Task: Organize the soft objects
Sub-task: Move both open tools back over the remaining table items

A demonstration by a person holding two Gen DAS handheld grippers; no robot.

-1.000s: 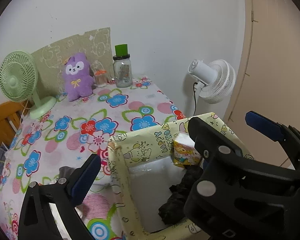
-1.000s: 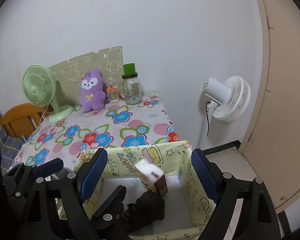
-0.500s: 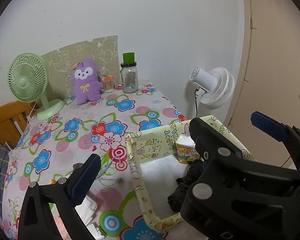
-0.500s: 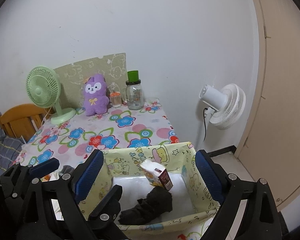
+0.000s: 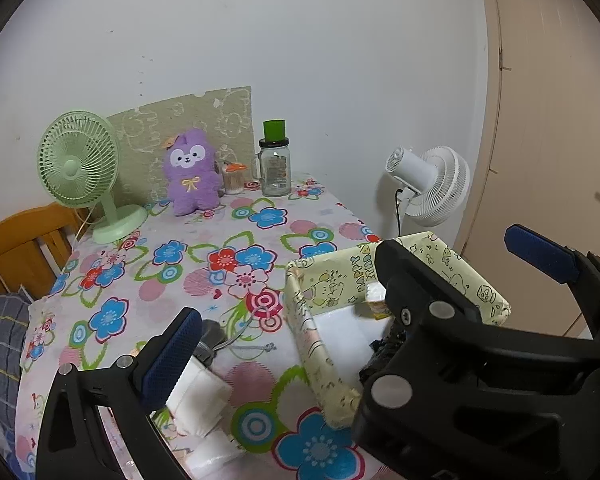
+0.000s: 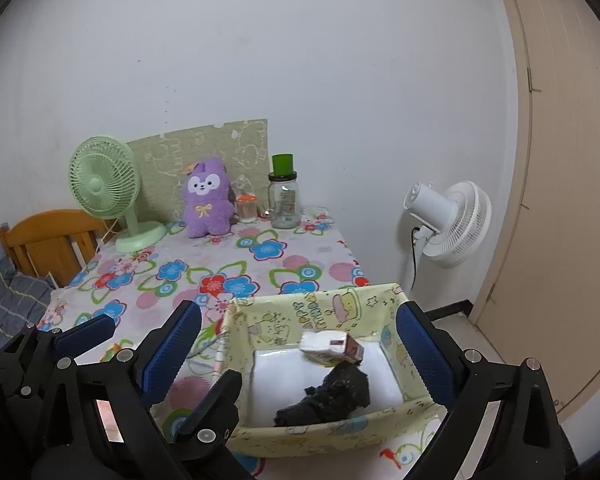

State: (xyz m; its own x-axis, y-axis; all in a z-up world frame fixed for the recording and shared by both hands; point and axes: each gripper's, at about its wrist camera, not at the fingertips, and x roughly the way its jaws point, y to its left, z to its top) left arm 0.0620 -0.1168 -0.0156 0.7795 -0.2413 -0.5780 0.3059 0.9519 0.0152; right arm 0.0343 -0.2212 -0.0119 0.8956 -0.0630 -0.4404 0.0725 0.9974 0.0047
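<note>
Both wrist views raised over near surface [image 5: 260, 248] edge, facing back wall, slightly downward. Left sits left of yellow box [image 5: 332, 280]; right centred over box [image 6: 316, 312]. Shared: box, purple plush [image 5: 190, 172] [image 6: 209, 196], fans.

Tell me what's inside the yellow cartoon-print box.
Inside the yellow box lie a small tissue pack and a crumpled black cloth on its white floor. Anything beneath the cloth is hidden.
</note>
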